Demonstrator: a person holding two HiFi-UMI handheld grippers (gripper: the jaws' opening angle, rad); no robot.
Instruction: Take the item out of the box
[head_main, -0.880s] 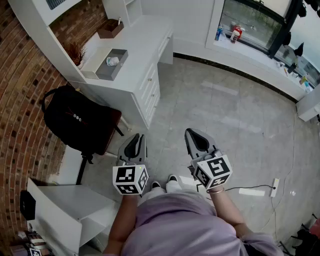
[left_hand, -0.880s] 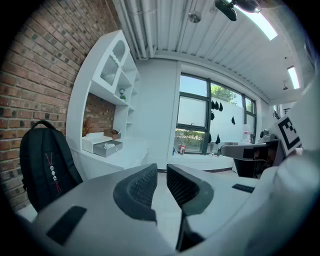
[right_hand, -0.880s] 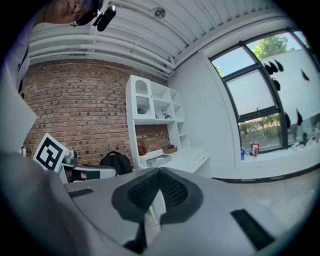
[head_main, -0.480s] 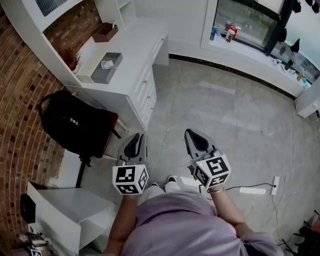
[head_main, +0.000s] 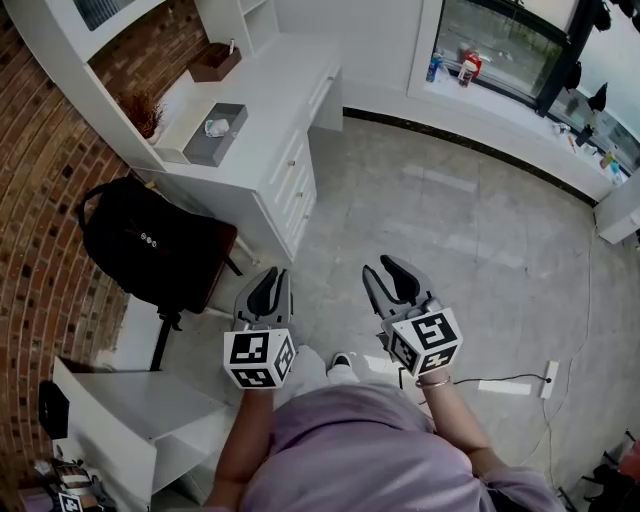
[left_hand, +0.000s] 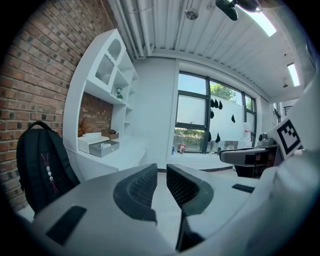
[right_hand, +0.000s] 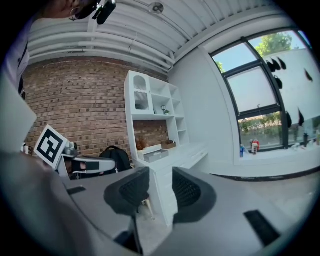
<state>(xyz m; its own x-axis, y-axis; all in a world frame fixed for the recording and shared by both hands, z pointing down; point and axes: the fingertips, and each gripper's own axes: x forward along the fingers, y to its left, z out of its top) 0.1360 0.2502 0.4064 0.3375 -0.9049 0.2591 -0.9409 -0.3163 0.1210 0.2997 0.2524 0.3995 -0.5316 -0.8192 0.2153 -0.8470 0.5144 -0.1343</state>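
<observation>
Standing apart and empty, jaws of left gripper (head_main: 271, 272), right gripper (head_main: 381, 267), grey box (head_main: 204, 149), perhaps white item (head_main: 216, 127) inside.

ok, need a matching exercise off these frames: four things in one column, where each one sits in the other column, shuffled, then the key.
Things
1. black backpack
2. grey box
3. bottles
4. power strip

Places
A. on the window sill
B. lying on the tiled floor
C. against the brick wall
D. on the white desk

Pairs: 1-C, 2-D, 3-A, 4-B
</observation>
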